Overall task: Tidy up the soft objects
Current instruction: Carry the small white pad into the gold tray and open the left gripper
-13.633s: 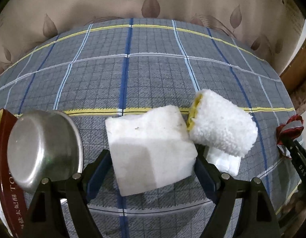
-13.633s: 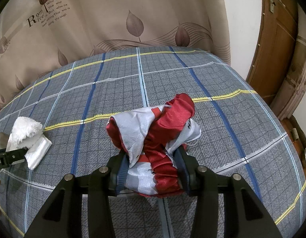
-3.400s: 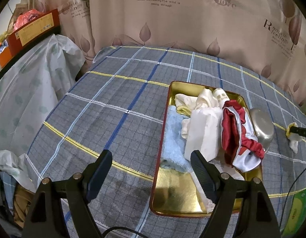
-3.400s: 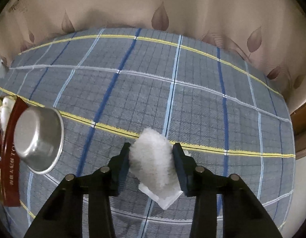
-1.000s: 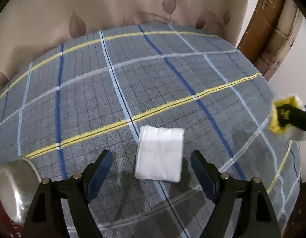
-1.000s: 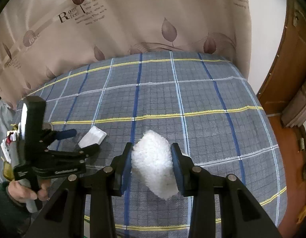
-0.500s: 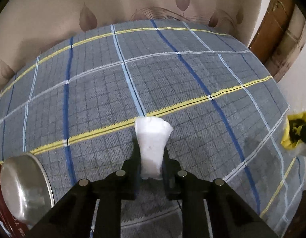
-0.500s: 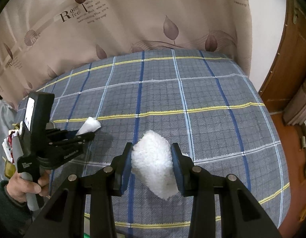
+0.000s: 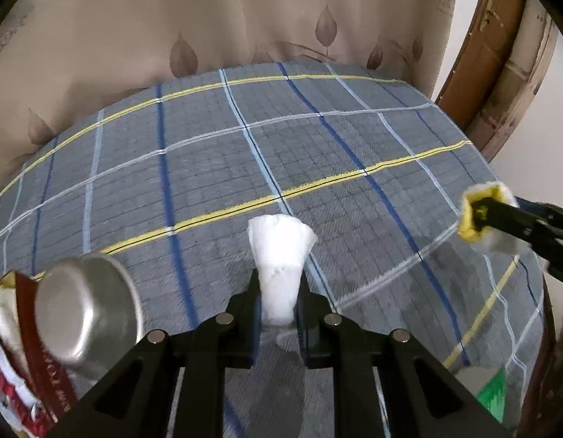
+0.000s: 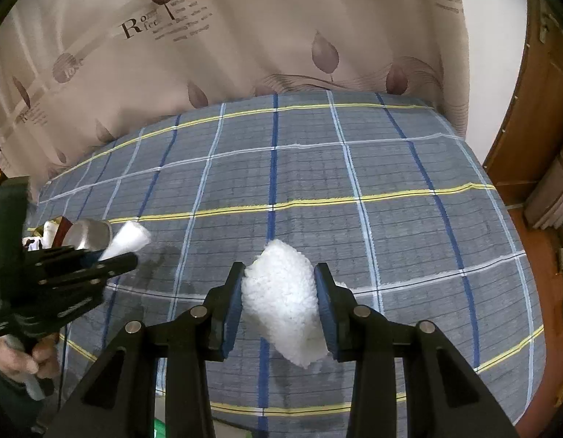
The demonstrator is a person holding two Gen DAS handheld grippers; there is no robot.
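Now we have both grippers loaded above the plaid bed (image 10: 318, 182). Our left gripper (image 9: 279, 303) has just been closing, and its jaws are clenched on a white packet (image 9: 281, 255), which stands up between them, squeezed narrow at the grip and flaring out beyond the tips. Left of these jaws, a steel bowl (image 9: 88, 306) leans on the red rim of a tray (image 9: 44, 346) with white and red cloth in it. Far right of them shows the yellow end of the fluffy roll (image 9: 480, 215). Our right gripper (image 10: 278, 299) grasps that fluffy roll (image 10: 281, 299) across its middle, pads pressed on both sides, with the roll sticking out past the tips. Left of these jaws, a hand (image 10: 22, 357) holds the left gripper (image 10: 113, 255) with the packet (image 10: 130, 239) poking from it.
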